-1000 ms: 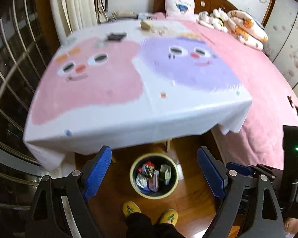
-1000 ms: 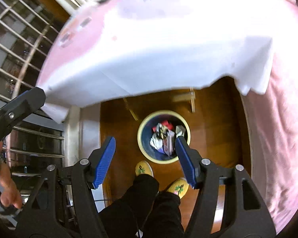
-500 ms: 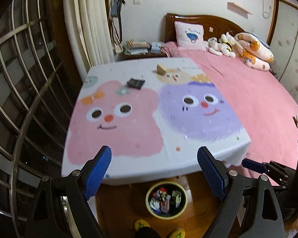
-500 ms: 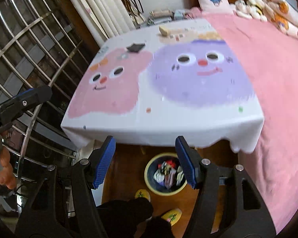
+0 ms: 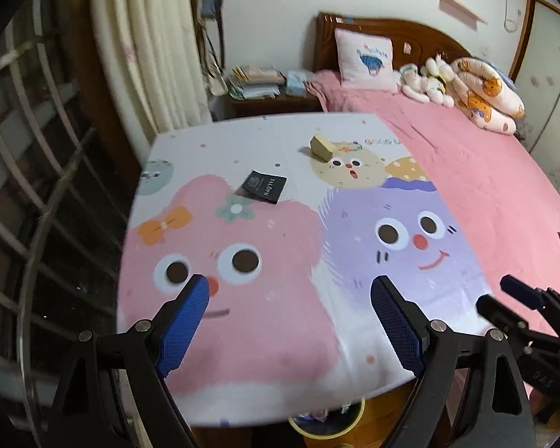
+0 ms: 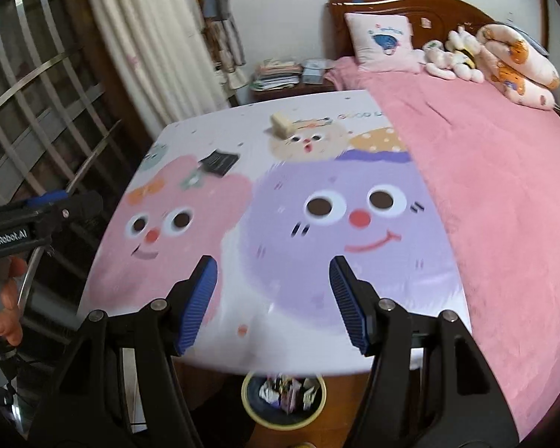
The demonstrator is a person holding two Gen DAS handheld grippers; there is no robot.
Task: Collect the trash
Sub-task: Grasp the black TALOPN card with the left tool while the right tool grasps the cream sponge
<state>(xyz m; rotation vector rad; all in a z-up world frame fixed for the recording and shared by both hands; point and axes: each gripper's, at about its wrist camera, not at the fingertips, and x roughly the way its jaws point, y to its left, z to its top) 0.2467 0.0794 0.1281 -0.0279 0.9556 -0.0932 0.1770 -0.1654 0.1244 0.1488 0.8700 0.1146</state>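
A black printed card [image 5: 264,186] lies on the cartoon tablecloth [image 5: 265,261] toward the far left; it also shows in the right wrist view [image 6: 220,162]. A tan block [image 5: 322,145] sits farther back, also in the right wrist view [image 6: 282,123]. A yellow-rimmed bin [image 6: 283,398] holding wrappers stands on the floor under the table's near edge, barely visible in the left wrist view [image 5: 324,420]. My left gripper [image 5: 289,300] is open and empty above the near table edge. My right gripper [image 6: 273,274] is open and empty, to the right of the left one.
A bed with a pink cover [image 5: 466,156] lies against the table's right side, with a pillow and plush toys at its head. A nightstand with stacked papers [image 5: 257,82] stands behind the table. Curtain and window bars [image 5: 37,186] are on the left.
Both grippers have lifted and tilted up from looking down at the bin to looking across the tabletop. The bin has slid to the bottom edge of both views. Both stay open.
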